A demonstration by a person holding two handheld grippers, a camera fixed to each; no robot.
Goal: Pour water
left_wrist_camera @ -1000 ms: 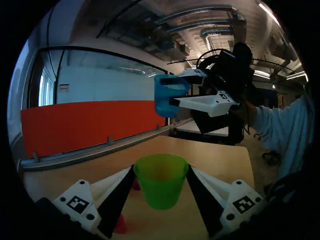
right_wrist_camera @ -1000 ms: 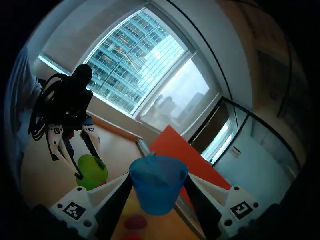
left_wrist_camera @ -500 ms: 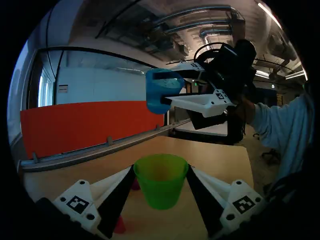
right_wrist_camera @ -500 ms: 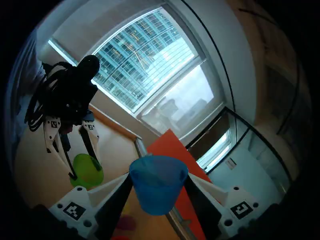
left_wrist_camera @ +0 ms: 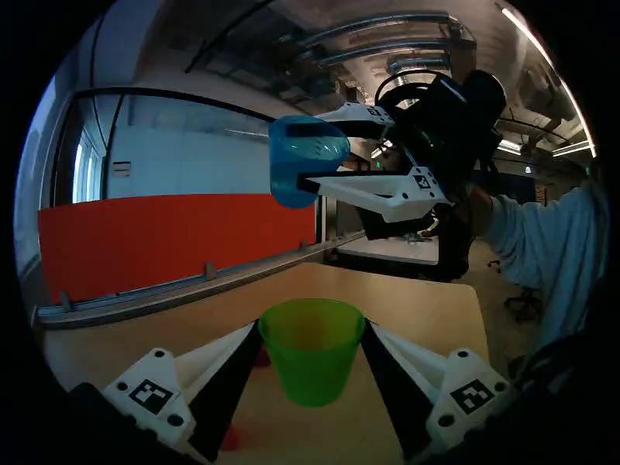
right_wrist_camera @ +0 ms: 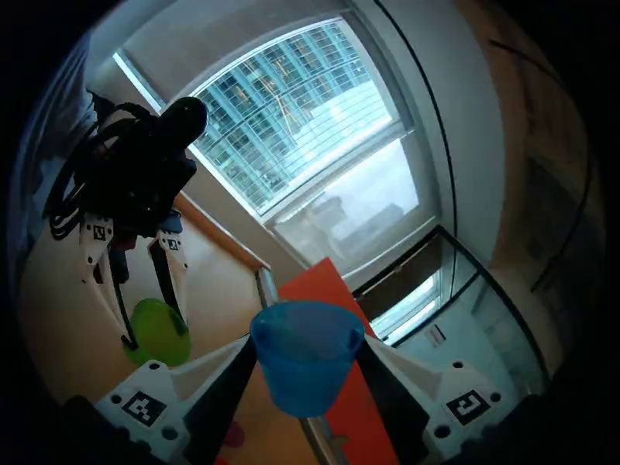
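In the left gripper view my left gripper [left_wrist_camera: 310, 353] is shut on a green cup [left_wrist_camera: 311, 350], held upright just above the wooden table [left_wrist_camera: 418, 302]. Higher up and farther off, the right gripper [left_wrist_camera: 302, 167] holds a blue cup [left_wrist_camera: 298, 159] tipped onto its side, mouth toward the right. In the right gripper view my right gripper [right_wrist_camera: 308, 370] is shut on the blue cup [right_wrist_camera: 307, 364]. The left gripper [right_wrist_camera: 151, 329] with the green cup [right_wrist_camera: 159, 333] appears at lower left of that view.
An orange panel [left_wrist_camera: 170, 236] with a metal rail [left_wrist_camera: 194, 283] runs along the table's far edge. A person's sleeve [left_wrist_camera: 554, 240] is at the right. Small pink objects [left_wrist_camera: 262, 356] lie on the table by the green cup. A large window [right_wrist_camera: 310, 139] lies beyond.
The right gripper has raised the blue cup, shifted it left and tilted it further. The green cup and left gripper have stayed in place.
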